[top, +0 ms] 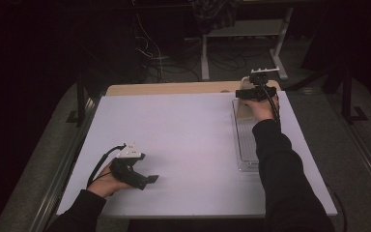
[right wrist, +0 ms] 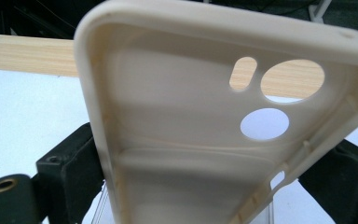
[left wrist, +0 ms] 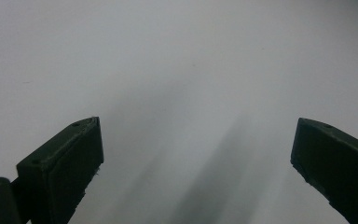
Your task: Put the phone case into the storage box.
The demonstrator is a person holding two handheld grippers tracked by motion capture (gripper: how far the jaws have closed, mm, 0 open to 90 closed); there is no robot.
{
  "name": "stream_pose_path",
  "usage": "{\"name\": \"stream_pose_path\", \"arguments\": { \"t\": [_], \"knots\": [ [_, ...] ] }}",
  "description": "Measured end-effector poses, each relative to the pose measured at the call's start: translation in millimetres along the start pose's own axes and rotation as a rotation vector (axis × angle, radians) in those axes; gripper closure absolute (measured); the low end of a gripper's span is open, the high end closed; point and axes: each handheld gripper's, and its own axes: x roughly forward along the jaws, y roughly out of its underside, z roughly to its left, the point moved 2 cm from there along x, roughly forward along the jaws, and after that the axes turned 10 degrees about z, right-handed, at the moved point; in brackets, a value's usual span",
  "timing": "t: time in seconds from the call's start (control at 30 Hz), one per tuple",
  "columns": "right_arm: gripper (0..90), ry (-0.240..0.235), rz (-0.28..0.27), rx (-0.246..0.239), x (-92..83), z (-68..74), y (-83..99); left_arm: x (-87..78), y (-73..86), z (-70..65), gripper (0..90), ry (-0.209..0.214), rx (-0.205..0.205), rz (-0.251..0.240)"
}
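Note:
A cream phone case [right wrist: 182, 121] with camera cut-outs, its hollow inside facing the camera, stands clamped by its two long edges between the jaws of my right gripper [right wrist: 200, 158]. In the high view the right gripper [top: 251, 93] holds this case [top: 242, 110] over the far end of a clear plastic tray [top: 246, 147] at the table's right side. My left gripper [top: 150, 179] rests low over the white table [top: 183, 140] near the front left. In the left gripper view the left gripper [left wrist: 196, 140] is open, with bare white surface between its jaws.
A strip of light wood [top: 174, 88] runs along the table's far edge, seen behind the case as the wood strip [right wrist: 23, 53]. Beyond it are dark floor, cables and metal desk legs [top: 205, 53]. Black cables trail from both grippers.

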Motion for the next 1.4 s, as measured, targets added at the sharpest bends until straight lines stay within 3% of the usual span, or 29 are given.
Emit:
{"name": "stream_pose_path", "arguments": {
  "t": [0.3,0.53,0.7,0.97,1.4],
  "knots": [
    [6.4,0.030,0.000,-0.012,7.8,4.4,-4.1,-0.9,-0.3,1.1,1.9,0.001,0.011,0.007],
    [6.0,0.062,0.012,0.013,14.7,6.0,-9.0,-0.9,-0.3,1.3,2.0,0.003,0.012,0.007],
    [5.8,0.085,0.027,-0.011,19.3,6.6,-9.0,-1.1,-0.3,1.4,1.9,0.003,0.013,0.005],
    [5.6,0.085,0.033,-0.041,22.8,8.7,-8.9,0.1,-0.6,-0.3,1.9,0.007,-0.002,-0.003],
    [5.4,0.085,0.055,-0.036,30.0,8.1,-7.5,0.1,-0.5,-0.2,1.9,0.011,-0.002,-0.001]
  ]
}}
